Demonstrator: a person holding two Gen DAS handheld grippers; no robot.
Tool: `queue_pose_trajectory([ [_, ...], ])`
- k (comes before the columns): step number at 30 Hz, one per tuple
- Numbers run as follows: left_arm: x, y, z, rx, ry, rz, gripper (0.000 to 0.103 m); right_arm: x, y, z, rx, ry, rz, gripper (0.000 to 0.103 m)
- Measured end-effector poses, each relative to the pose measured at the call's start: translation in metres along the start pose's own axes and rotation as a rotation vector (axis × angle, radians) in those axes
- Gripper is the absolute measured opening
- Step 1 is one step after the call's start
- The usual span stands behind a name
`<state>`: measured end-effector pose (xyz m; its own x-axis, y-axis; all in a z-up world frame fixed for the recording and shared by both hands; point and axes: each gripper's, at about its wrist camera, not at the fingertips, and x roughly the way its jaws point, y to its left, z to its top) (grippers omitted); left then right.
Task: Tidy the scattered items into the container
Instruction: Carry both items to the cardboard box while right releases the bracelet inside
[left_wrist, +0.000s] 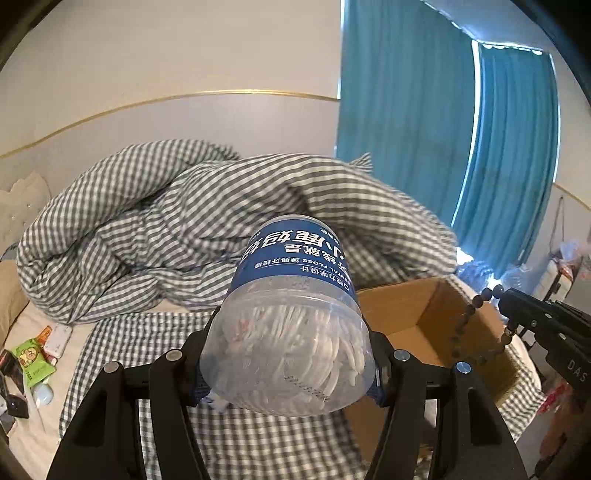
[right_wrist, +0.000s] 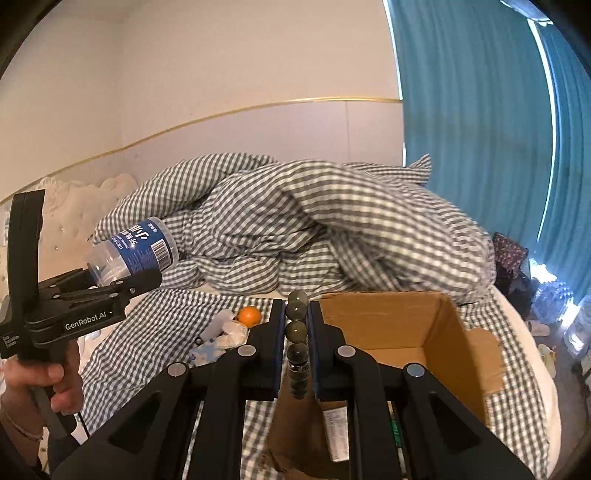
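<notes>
My left gripper (left_wrist: 291, 373) is shut on a clear plastic jar of floss picks (left_wrist: 295, 314) with a blue label, held tilted above the checked bed sheet. The same jar (right_wrist: 136, 251) and left gripper (right_wrist: 142, 275) show at the left of the right wrist view, carried by a person's hand (right_wrist: 55, 380). My right gripper (right_wrist: 297, 317) is shut on a string of dark beads (right_wrist: 297, 332) near the left rim of an open cardboard box (right_wrist: 388, 321). In the left wrist view the beads (left_wrist: 461, 325) dangle from the right gripper (left_wrist: 508, 314) over the box (left_wrist: 399, 306).
A bunched grey checked duvet (right_wrist: 295, 221) lies behind the box. An orange (right_wrist: 249, 315) and crumpled white wrappers (right_wrist: 225, 332) lie on the sheet left of the box. Snack packets (left_wrist: 33, 358) sit at the bed's left edge. Blue curtains (left_wrist: 424, 129) hang on the right.
</notes>
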<state>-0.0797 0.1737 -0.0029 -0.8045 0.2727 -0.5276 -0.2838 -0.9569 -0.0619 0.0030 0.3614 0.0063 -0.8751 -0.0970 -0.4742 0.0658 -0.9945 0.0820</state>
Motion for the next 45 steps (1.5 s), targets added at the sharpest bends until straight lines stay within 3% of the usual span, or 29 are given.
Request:
queue_pose_trajectory([
  [14,-0.004,-0.067,0.003,0.050,-0.006,-0.081,0.065,-0.026,-0.058,-0.010,0.039,0.003,-0.073,0.011],
  [34,0.049,-0.103,-0.009,0.090,0.061,-0.115,0.065,0.047,-0.113,-0.056,0.088,0.205,-0.164,0.013],
  [36,0.054,-0.106,-0.010,0.094,0.066,-0.118,0.065,0.050,-0.116,-0.059,0.092,0.216,-0.181,0.039],
  [37,0.056,-0.108,-0.010,0.097,0.069,-0.120,0.065,0.050,-0.117,-0.059,0.093,0.215,-0.192,0.071],
  [38,0.058,-0.109,-0.010,0.100,0.071,-0.122,0.065,0.048,-0.117,-0.060,0.089,0.205,-0.206,0.087],
  [45,0.072,-0.125,-0.016,0.123,0.090,-0.139,0.065,0.037,-0.128,-0.057,0.102,0.165,-0.244,0.087],
])
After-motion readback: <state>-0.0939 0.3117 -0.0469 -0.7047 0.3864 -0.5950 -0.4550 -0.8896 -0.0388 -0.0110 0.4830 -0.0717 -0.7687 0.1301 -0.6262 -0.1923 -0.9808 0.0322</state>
